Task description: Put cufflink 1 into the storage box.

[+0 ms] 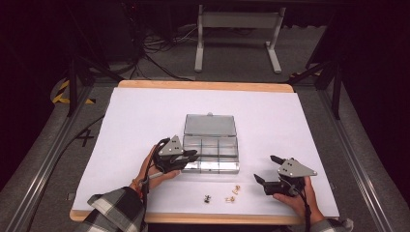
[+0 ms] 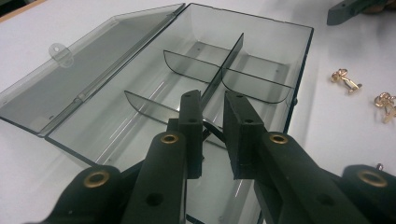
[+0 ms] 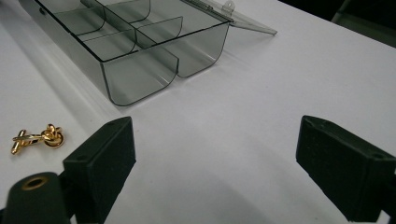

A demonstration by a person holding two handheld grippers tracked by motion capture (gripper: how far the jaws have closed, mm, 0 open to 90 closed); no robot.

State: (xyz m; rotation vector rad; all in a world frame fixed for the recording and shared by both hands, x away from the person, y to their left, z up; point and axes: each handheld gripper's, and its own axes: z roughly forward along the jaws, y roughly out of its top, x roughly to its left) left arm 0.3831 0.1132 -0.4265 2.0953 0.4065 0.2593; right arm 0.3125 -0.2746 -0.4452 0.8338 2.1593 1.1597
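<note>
The left claw (image 2: pixel 212 123), jaws nearly pressed together on a thin dark piece, hovers over the open clear box (image 1: pixel 211 143), where a slip could drop the piece into the wrong compartment. The right claw (image 1: pixel 267 169) waits spread wide right of the box, near the gold cufflinks (image 1: pixel 233 194) lying on the bench (image 1: pixel 145 111) in front of the box.

White table sheet (image 1: pixel 145 116); metal stand legs (image 1: pixel 237 43); floor cables (image 1: pixel 159 53).
</note>
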